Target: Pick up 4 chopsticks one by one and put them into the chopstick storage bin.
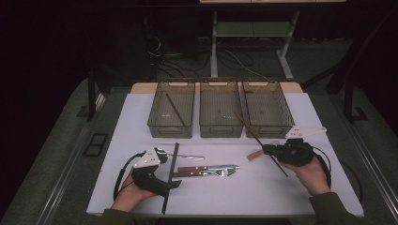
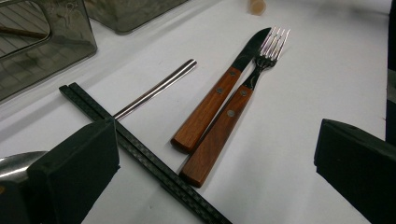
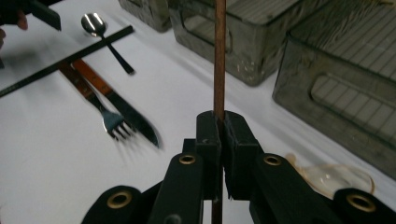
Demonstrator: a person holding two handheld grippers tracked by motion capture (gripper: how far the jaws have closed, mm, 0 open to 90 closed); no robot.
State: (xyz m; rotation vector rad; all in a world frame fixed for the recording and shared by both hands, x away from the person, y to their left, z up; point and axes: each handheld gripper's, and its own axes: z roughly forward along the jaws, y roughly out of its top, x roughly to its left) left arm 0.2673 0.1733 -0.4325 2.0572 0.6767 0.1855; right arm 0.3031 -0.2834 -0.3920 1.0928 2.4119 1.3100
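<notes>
Right hand-held gripper [image 3: 219, 133] clamps a brown chopstick [image 3: 219, 56]; bins [image 1: 218, 115] just ahead. Left hand-held gripper [image 2: 215, 163] gapes wide over black chopsticks [image 2: 140, 154], knife [image 2: 219, 95], fork [image 2: 233, 116].

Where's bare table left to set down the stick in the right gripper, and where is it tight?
Free: the white table around the right gripper, and the front strip between both hands. Crowded: centre-left, where the black chopsticks, knife, fork and spoon lie by the left gripper. The brown chopstick is clamped.
</notes>
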